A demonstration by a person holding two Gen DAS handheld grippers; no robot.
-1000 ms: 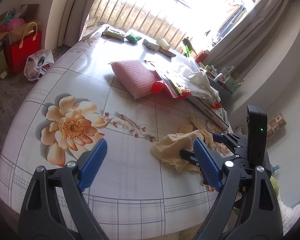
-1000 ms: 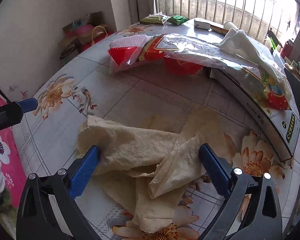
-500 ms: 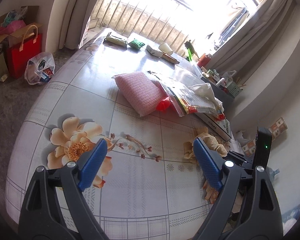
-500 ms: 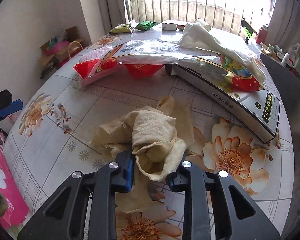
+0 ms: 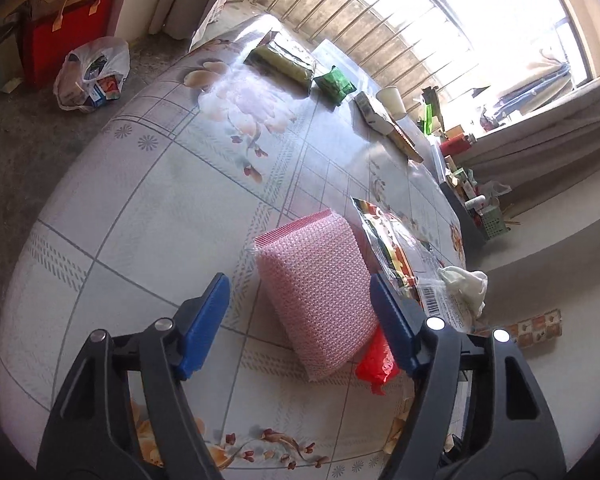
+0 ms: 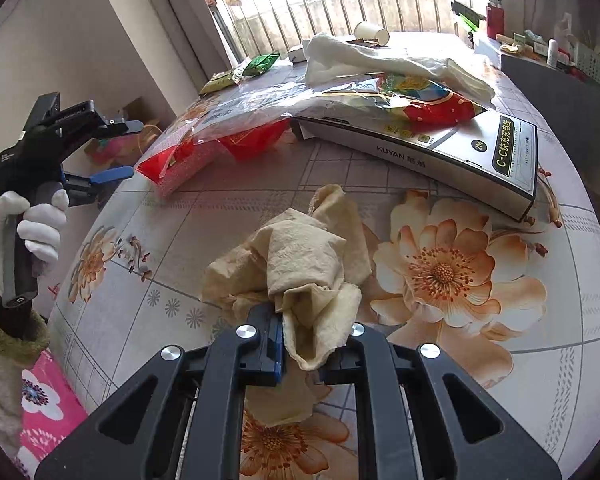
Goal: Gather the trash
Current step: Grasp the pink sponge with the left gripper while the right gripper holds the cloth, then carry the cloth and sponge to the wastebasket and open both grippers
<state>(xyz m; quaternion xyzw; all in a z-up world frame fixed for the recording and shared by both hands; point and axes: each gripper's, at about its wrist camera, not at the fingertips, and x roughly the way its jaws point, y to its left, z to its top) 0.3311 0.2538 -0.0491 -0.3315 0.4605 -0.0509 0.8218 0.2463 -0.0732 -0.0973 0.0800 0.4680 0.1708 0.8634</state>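
Note:
My right gripper (image 6: 302, 350) is shut on a crumpled beige paper wad (image 6: 300, 256) that rests on the flowered table (image 6: 480, 280). My left gripper (image 5: 300, 324) is open and hovers over a pink bubble-wrap pouch (image 5: 316, 292), with its blue fingers either side of the pouch's near end. The left gripper also shows in the right wrist view (image 6: 112, 150), held by a white-gloved hand at the table's left edge. A red wrapper (image 5: 376, 360) sticks out beside the pouch.
A clear printed plastic bag (image 5: 404, 256) and a white cloth (image 6: 372, 60) lie on a long grey box (image 6: 440, 148). Green packets (image 5: 284, 60), a paper cup (image 5: 392, 100) and small boxes sit at the far end. Bags (image 5: 92, 72) stand on the floor.
My right gripper closed on the beige paper and gathered it up. My left gripper moved forward along the table until its open fingers reached the pink pouch.

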